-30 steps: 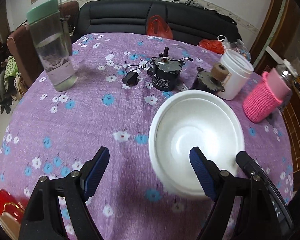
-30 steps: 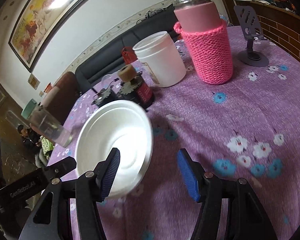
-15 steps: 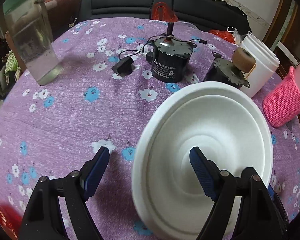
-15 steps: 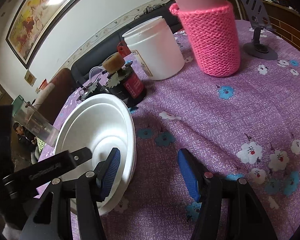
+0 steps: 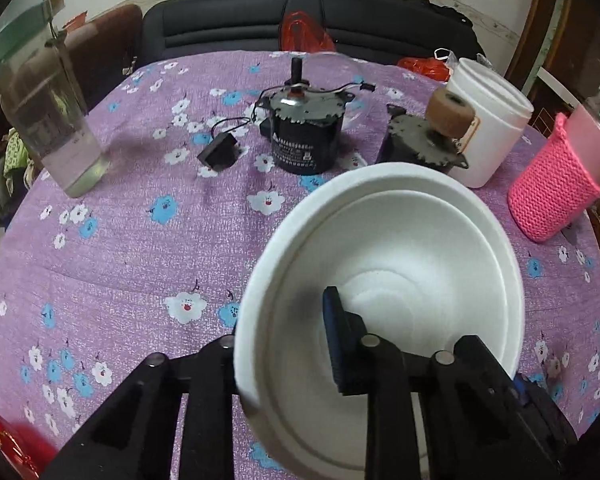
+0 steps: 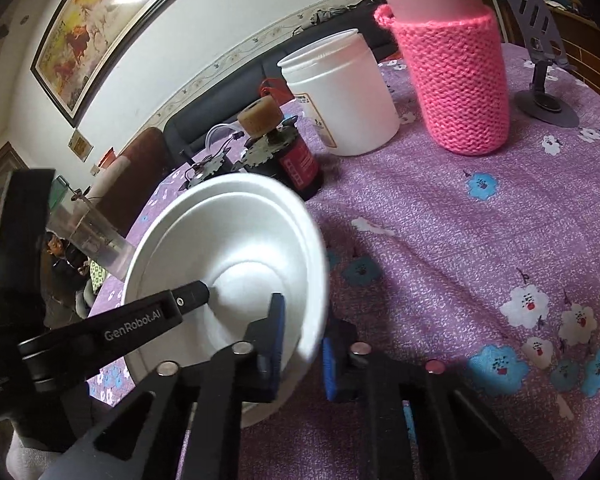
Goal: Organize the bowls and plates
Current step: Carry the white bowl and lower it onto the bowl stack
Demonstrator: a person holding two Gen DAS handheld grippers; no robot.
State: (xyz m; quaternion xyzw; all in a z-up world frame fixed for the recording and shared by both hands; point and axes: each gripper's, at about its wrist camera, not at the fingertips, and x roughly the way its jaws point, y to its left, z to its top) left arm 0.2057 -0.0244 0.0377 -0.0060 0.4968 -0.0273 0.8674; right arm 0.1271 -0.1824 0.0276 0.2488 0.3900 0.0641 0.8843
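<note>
Left wrist view, one round table [image 5: 112,248] under a purple flowered cloth, filling most of the frame. One white foam bowl [image 5: 400,264], lower right, empty, with a second rim line inside it; whether that is a nested second bowl I cannot tell. The left gripper [image 5: 284,344] has just closed, pinching the bowl's near-left wall, one blue pad inside, the other finger hidden outside. One clear bottle [image 5: 56,128], upper left, water low inside. One white jar [image 5: 488,120], upper right, open, contents unseen. One bottle in a pink knitted sleeve [image 5: 552,188], right edge. Two small black motors [image 5: 304,132], upper centre. One black plug [image 5: 218,152] left of them.

Right wrist view, the right gripper [image 6: 302,344], lower centre, has also just closed, nipping the bowl's right rim between two blue pads. One grey phone stand [image 6: 540,80], upper right.
</note>
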